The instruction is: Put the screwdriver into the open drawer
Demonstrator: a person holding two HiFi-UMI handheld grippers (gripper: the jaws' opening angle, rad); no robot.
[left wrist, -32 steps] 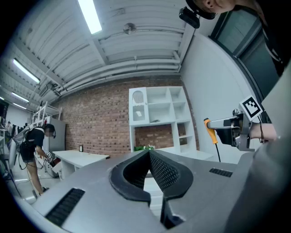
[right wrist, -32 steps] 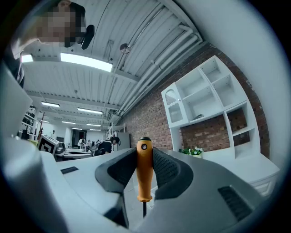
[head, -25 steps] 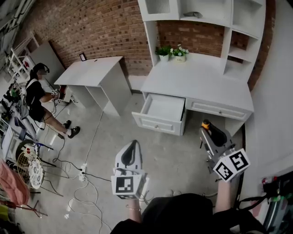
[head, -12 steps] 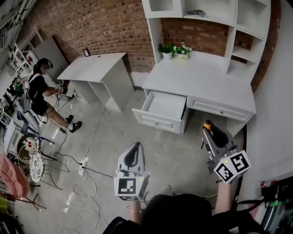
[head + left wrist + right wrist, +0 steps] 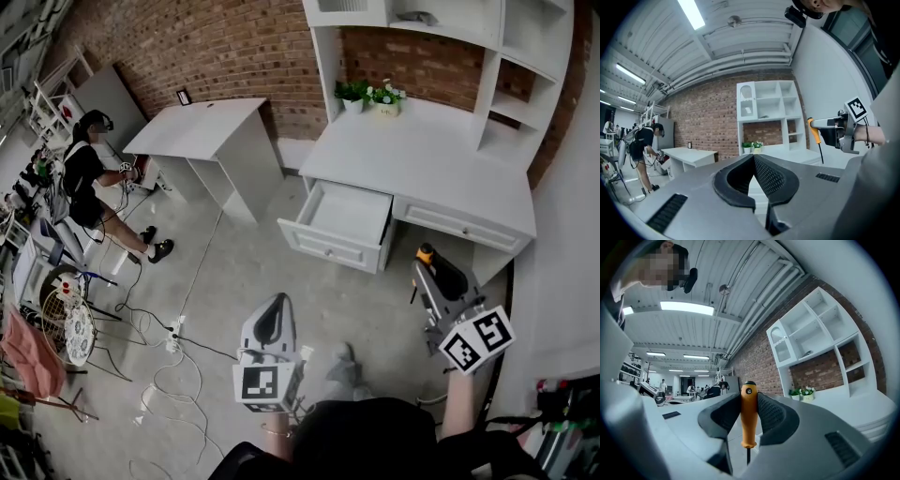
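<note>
The screwdriver (image 5: pixel 748 416) has an orange handle and stands upright between the pads of my right gripper (image 5: pixel 748 397), which is shut on it. From the head view, the right gripper (image 5: pixel 424 258) is held above the floor, just right of and short of the open drawer (image 5: pixel 347 220) of the white desk (image 5: pixel 422 159). The orange handle (image 5: pixel 425 253) shows at its tip. My left gripper (image 5: pixel 278 300) hangs lower left of the drawer; in its own view the jaws (image 5: pixel 753 157) meet at the tips with nothing between them.
A closed drawer (image 5: pixel 464 230) sits right of the open one. Potted plants (image 5: pixel 370 94) stand at the desk's back under the shelves. A white side table (image 5: pixel 202 131) and a seated person (image 5: pixel 89 178) are at left. Cables (image 5: pixel 173 356) lie on the floor.
The desk and drawer have slid slightly right and down in the head view, and a shoe now shows between the grippers. The screwdriver stays in the right gripper.
</note>
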